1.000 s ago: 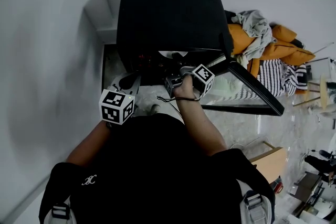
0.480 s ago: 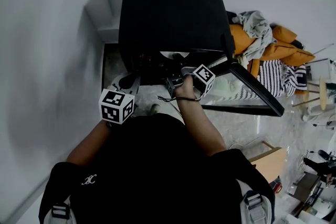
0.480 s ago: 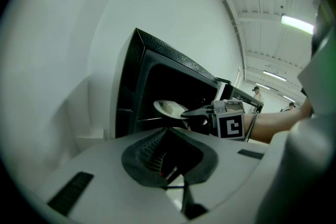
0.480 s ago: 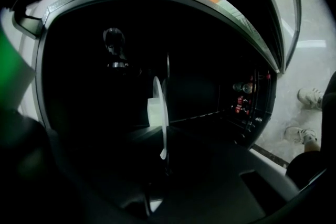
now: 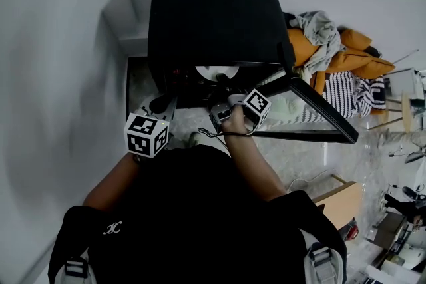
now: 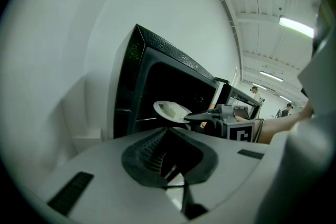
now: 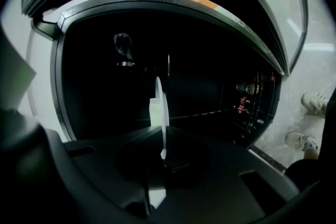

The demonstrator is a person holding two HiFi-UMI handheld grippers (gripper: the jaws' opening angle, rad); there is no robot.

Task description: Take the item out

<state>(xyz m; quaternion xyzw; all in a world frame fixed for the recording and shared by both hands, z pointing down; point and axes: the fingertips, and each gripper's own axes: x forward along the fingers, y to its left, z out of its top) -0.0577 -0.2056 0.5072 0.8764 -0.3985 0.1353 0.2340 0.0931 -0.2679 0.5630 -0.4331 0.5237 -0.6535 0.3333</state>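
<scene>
Right tool (image 7: 162, 153) grips the white plate (image 7: 160, 107) edge-on; the oven (image 5: 213, 16) interior is too dark to read; left tool (image 6: 166, 139) closed, empty

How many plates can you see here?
1. The white plate is at the open front of the black oven, its rim pinched by the right gripper. The dark inside could hide more.

Black oven (image 5: 213, 16) with door (image 5: 319, 113) open, white plate (image 5: 216, 72) at its mouth, right claw (image 5: 223, 87) at the plate's edge, left claw (image 5: 164, 104) apart, lower left
</scene>
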